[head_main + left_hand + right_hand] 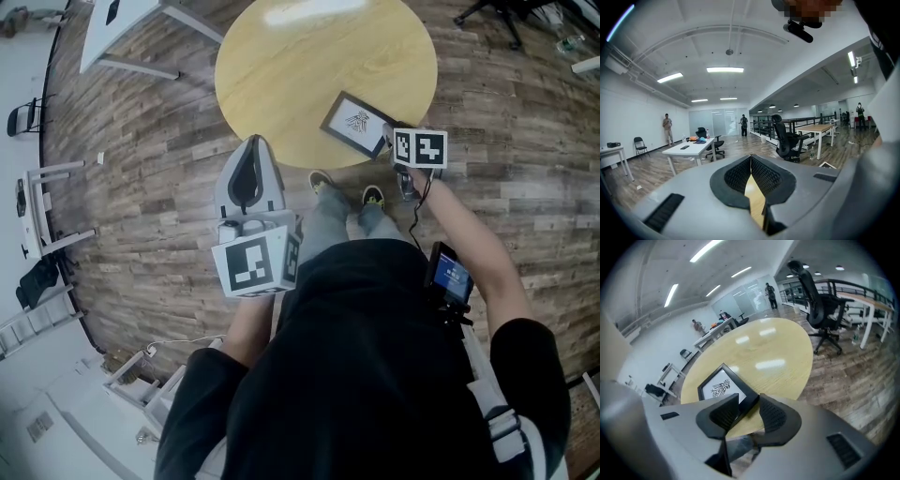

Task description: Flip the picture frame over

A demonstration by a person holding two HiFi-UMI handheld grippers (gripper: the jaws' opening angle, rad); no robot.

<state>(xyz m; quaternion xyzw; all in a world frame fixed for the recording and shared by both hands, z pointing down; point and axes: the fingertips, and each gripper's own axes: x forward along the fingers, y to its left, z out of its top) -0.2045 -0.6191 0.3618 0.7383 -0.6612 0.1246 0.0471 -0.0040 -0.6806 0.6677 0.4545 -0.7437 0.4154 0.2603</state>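
so the picture frame (pixel 358 123) is lying flat on the round yellow table (pixel 281 84), right by the rim closest to the person, and it's print side up, you can see the little black drawing on white inside the dark border. The right gripper (pixel 743 411) is tipped down at the frame's near corner with its jaws spread apart. That corner sits in the gap between the two pads, but there's daylight on both sides as far as I can see, so it's let go rather than pinching. The left gripper (pixel 751 157) is off to the person's left, away from the frame, pointing out across the room toward a white desk (pixel 689 150) and a black office chair (pixel 787 138). Its pads are clenched together at the tips with nothing caught in them. Head view also shows the person's shoes (pixel 373 196) on the wood plank floor (pixel 141 187) just under the table edge
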